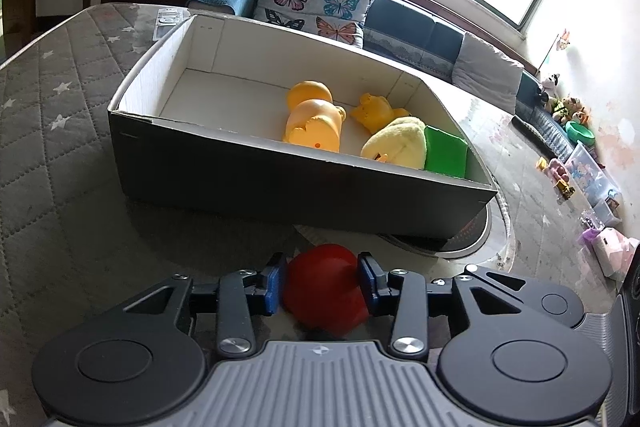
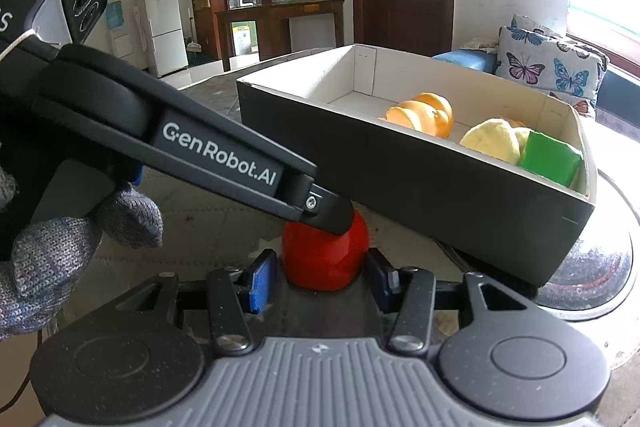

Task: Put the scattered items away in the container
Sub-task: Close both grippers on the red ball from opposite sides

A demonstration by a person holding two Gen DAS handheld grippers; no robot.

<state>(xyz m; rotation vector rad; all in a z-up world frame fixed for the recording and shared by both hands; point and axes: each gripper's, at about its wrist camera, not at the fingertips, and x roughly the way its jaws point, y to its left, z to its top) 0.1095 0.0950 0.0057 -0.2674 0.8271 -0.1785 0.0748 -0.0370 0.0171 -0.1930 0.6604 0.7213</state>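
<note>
the left gripper [image 1: 322,285] has its blue pads clamped on a glossy red rounded plastic toy [image 1: 324,287] resting on the grey quilted star-print mat [image 1: 60,115], just before the black cardboard box with white inside [image 1: 280,187]. the right gripper [image 2: 320,273] brackets the toy, pads apart and seemingly not touching. it looks light, stiff and slippery, best pinched across its flatter sides.

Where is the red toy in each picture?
Left wrist: red toy low in the middle, pinched between the left gripper pads.
Right wrist: red toy low in the middle, between the right gripper pads, which stand apart from it.
Shared landmark: the box just behind it.
</note>
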